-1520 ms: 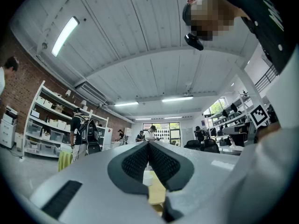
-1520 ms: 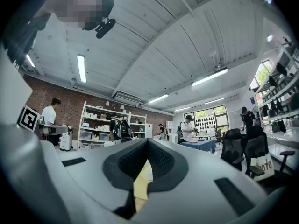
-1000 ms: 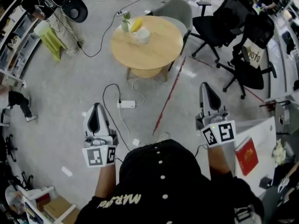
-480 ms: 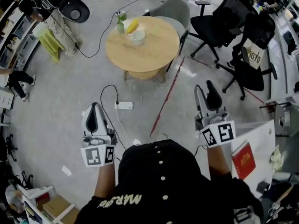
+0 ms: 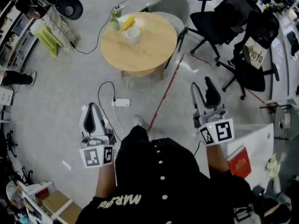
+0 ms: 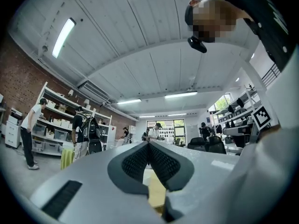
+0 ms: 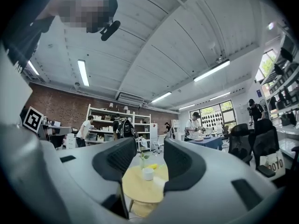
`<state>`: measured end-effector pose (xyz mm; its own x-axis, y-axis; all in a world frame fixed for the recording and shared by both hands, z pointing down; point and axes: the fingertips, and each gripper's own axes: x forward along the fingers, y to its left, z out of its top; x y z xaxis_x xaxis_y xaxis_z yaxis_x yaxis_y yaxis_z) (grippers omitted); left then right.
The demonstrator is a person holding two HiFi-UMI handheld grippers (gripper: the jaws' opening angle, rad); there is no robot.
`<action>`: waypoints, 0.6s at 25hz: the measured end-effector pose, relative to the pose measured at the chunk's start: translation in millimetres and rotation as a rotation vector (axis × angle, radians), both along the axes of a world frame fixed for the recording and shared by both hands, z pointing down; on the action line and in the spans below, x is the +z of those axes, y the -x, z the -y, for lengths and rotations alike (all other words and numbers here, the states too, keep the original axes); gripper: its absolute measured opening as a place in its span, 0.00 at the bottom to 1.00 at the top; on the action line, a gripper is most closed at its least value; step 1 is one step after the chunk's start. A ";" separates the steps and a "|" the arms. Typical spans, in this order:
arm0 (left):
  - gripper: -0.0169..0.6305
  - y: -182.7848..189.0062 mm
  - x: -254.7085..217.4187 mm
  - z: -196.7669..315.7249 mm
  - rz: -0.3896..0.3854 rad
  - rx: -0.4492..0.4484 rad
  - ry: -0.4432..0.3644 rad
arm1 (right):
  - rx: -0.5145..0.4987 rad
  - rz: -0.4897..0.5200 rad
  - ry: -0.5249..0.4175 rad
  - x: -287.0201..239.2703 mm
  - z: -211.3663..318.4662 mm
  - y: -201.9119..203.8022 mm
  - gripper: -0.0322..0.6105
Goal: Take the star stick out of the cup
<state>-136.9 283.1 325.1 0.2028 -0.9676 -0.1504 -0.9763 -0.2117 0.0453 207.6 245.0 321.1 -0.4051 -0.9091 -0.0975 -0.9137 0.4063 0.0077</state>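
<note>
A round wooden table stands across the floor, well ahead of both grippers. On its far left part sit a white cup, a yellow item just behind it and a small green plant in a vase. It is too small to tell whether the yellow item is in the cup. My left gripper is shut and holds nothing; its pads meet in the left gripper view. My right gripper has its jaws opening with nothing between them. They frame the distant cup and the table.
Black office chairs stand at the right and a grey chair behind the table. A white power strip with cables and a red floor line lie between me and the table. A red book lies on a white desk at right.
The right gripper's jaws have gone from shut to wide apart. The view has shifted a little, with the table now slightly further left. The left gripper stays shut.
</note>
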 end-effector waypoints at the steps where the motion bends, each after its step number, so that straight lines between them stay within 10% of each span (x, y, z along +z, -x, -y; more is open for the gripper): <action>1: 0.02 -0.6 0.9 4.9 0.002 -0.001 0.002 | 0.000 0.000 0.002 1.6 4.5 -1.2 0.35; 15: 0.02 2.2 5.0 146.4 -0.007 0.034 -0.007 | 0.015 -0.008 0.030 11.6 131.6 3.3 0.34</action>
<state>-139.1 136.6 330.2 0.2347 -0.9591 -0.1584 -0.9681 -0.2453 0.0511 204.4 113.4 332.8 -0.3924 -0.9174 -0.0666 -0.9195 0.3931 0.0032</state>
